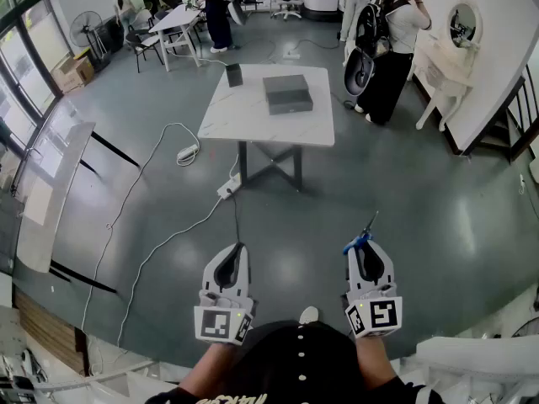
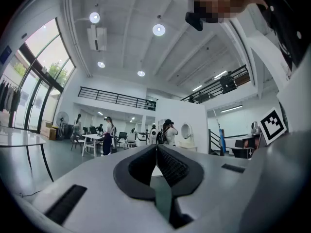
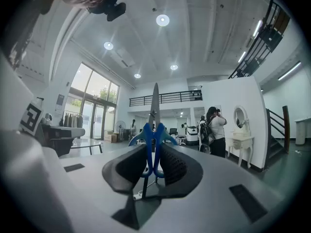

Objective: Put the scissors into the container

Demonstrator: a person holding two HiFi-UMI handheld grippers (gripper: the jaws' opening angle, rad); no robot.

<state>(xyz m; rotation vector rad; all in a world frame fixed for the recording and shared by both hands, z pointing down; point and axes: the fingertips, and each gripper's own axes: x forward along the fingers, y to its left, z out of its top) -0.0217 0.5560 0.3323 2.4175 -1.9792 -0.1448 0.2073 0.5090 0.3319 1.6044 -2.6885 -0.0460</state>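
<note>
Scissors (image 3: pixel 154 130): blue handles pinched between the pads of the right hand-held gripper (image 3: pixel 154 148), closed blades sticking out forward past the jaw tips. Grip is on the handle loops only, and the blade end is free. The gripper is held level over the floor, well apart from the bench (image 1: pixel 253 112).

Left hand-held gripper (image 2: pixel 156 152): jaws together, nothing between them, level beside the right one.

Container (image 1: pixel 287 93): taken to be the flat grey box on the far half of the bench. A small box (image 1: pixel 234 75) stands near its left. Cannot tell from here whether the container's top is open.

Step in hand, as judged: carry the scissors to the bench.
- Keep the pinch firm, since the blades could pivot in the loops.
- Bring the blade tip in over the container rim before letting go.

Room to move:
- Open floor ahead.
- Cables (image 1: pixel 160 242) trail from the left towards the bench legs, so the right-hand line looks cleaner.
- A person (image 1: pixel 394 49) stands just beside the bench's far right corner; keep the blade tip away from that side.
</note>
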